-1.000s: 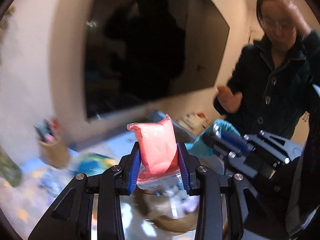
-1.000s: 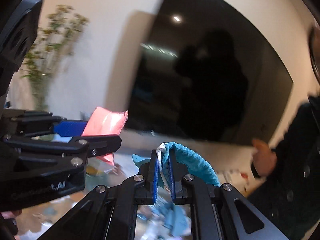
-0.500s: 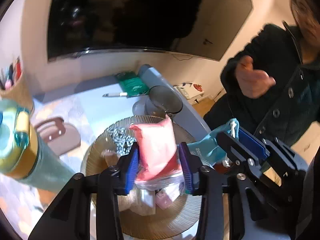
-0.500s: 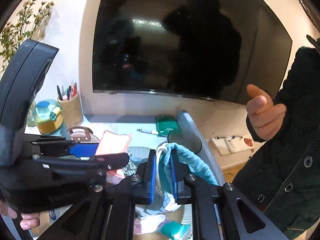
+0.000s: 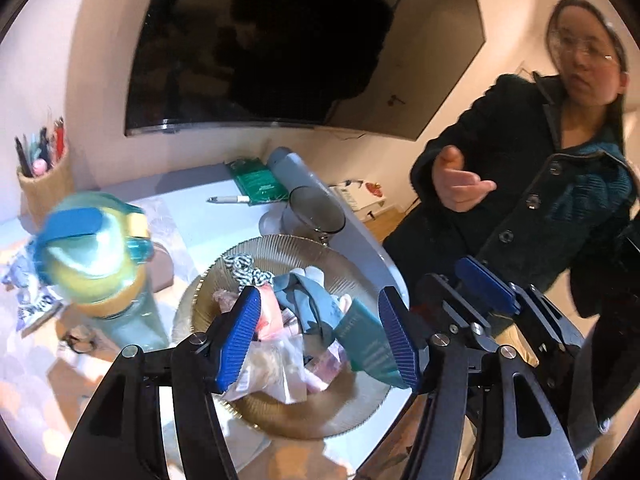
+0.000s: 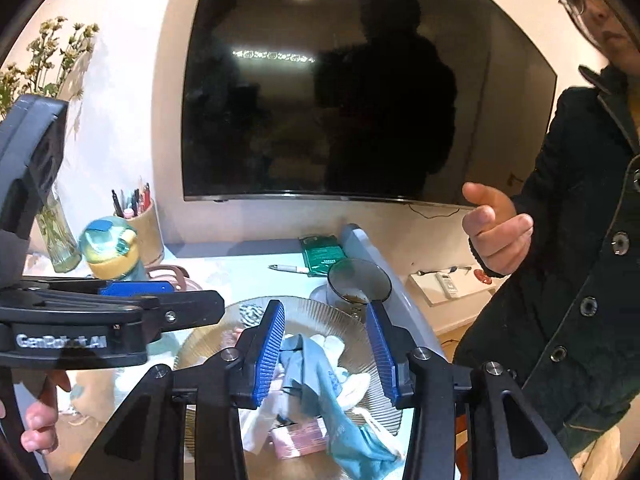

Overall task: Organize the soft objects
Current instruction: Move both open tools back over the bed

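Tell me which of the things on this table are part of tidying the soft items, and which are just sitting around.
Part of the job:
ribbed glass plate
blue-grey cloth
pink packet
striped fabric piece
left gripper and right gripper, both opening above the plate

Just lying about:
water bottle
pen holder
green packet
pen
glass cup

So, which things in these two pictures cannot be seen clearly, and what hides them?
- Pink packet, left wrist view: mostly behind the left gripper pad.
- Bottle, left wrist view: blurred, label unreadable.
- Ribbed plate, right wrist view: near rim hidden by the right gripper.
- Teal cloth, right wrist view: lower end cut off.
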The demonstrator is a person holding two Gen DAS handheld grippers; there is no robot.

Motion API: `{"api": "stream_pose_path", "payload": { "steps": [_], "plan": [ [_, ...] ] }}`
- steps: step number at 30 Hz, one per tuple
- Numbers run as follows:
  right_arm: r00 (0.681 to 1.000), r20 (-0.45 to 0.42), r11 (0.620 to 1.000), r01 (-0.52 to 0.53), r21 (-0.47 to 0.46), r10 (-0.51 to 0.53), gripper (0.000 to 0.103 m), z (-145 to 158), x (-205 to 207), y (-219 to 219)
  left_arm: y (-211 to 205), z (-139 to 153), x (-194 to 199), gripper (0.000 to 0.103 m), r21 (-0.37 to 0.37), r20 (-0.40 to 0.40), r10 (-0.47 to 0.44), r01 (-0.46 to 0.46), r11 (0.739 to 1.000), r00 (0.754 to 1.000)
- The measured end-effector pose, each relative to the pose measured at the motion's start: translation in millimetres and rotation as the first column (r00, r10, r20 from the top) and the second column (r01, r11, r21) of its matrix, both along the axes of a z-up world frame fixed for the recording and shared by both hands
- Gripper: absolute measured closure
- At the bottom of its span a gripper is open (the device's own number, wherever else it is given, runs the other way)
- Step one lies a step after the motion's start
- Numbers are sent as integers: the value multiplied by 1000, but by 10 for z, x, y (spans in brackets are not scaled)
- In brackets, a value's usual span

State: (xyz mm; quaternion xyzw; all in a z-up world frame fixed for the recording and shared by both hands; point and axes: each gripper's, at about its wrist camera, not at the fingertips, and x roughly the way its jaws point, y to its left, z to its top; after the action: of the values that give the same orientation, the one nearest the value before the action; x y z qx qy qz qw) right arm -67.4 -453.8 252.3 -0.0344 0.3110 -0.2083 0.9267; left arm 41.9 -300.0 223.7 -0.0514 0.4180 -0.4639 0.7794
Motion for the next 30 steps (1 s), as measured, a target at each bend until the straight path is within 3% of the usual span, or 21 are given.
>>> {"api": "stream_pose_path", "payload": {
  "steps": [8,14,23,30],
  "plan": [
    [995,85,999,-45,-20,47,62,300,-9,642,1037,354,8,42,-72,70,105,-100,992,992],
    [974,150,985,-170,-14,171,58,433,125,1321,1919,367,108,38,-31,130,244,-242,970,961],
    [930,76,930,-363,47,359,58,9,451,2356,3024,-71,250,38,96,84,414,-421,902,906],
    [874,-14,867,-479,137,485,58,-455,668,2913,3356,-510,173,38,192,21,457,-452,871,889]
  ]
}}
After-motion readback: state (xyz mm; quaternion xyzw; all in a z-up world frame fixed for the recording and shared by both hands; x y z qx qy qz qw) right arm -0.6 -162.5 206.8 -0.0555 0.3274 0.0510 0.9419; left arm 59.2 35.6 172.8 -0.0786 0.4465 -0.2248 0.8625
